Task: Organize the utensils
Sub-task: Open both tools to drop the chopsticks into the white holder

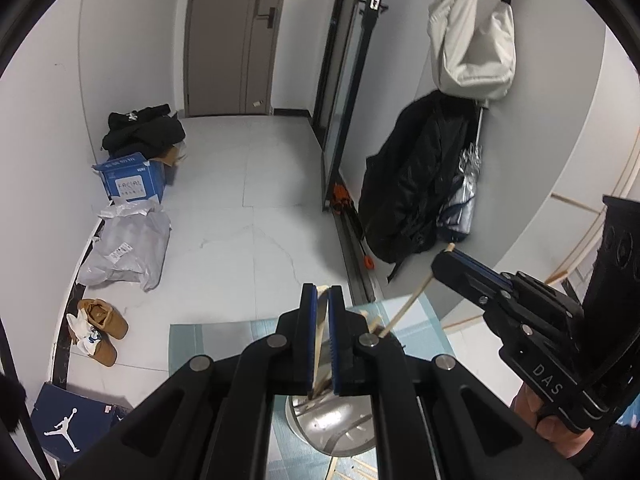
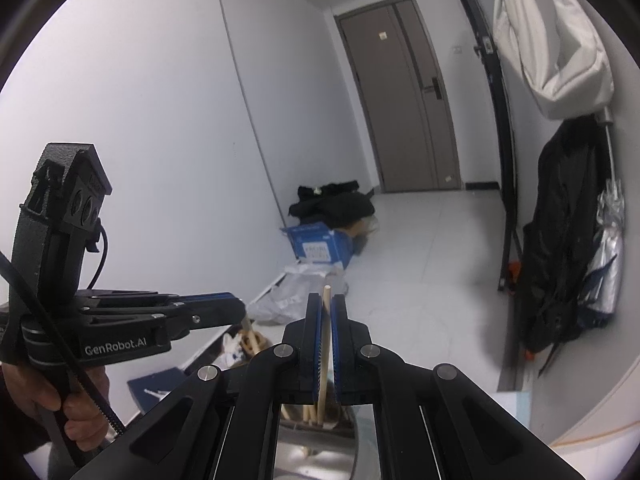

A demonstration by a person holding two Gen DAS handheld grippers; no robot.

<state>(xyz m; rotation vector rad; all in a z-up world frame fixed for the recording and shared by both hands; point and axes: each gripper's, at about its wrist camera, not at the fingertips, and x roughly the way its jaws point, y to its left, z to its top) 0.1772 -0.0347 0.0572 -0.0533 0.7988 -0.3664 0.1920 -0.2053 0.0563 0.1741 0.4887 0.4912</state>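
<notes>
A wooden chopstick (image 1: 320, 340) is clamped between the closed pads of the left gripper (image 1: 322, 296), its long axis running along the fingers, lower end down over a shiny metal cup (image 1: 336, 424) that stands on a pale blue mat (image 1: 224, 344). In the right wrist view the cup (image 2: 316, 452) already holds several wooden sticks (image 2: 310, 412) leaning inside it. A second chopstick (image 2: 325, 344) is pinched in the shut right gripper (image 2: 326, 304), standing nearly upright with its top poking just above the fingertips and its lower end reaching down among the sticks in the cup. From the left wrist view that same chopstick (image 1: 404, 308) slants from the right gripper (image 1: 442, 258) down and left toward the cup. Both grippers tilt downward over the cup, close together, each held by a hand (image 2: 60, 412) wrapped around the handle; the other hand (image 1: 560, 428) shows only partly at the lower right.
</notes>
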